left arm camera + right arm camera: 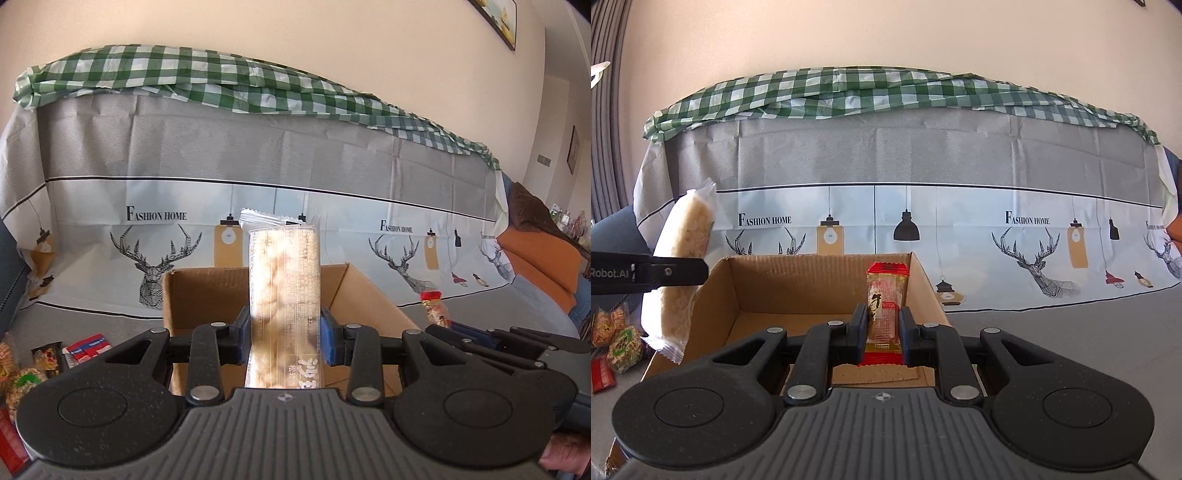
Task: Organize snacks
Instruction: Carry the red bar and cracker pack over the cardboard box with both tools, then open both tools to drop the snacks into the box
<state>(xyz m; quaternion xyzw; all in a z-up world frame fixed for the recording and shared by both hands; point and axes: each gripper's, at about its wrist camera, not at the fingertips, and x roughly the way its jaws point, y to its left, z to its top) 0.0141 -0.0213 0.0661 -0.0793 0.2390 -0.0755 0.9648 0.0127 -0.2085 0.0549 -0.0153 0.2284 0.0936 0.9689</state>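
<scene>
My left gripper (284, 334) is shut on a long clear packet of pale puffed snack (282, 295), held upright over the open cardboard box (192, 291). In the right wrist view the same packet (685, 258) hangs at the box's left wall, with a left finger (676, 275) across it. My right gripper (883, 325) is shut on a small red-and-clear snack packet (886, 295), upright over the box (757, 280). That packet (436, 308) also shows at the right of the left wrist view, above the right gripper's fingers (476, 334).
Several loose snack packets (44, 358) lie on the grey surface left of the box, also seen as loose packets (617, 343). A sofa back draped in a printed cloth (295, 155) and a green checked cloth (886, 92) rises behind the box. Grey surface (1071, 332) lies to the right.
</scene>
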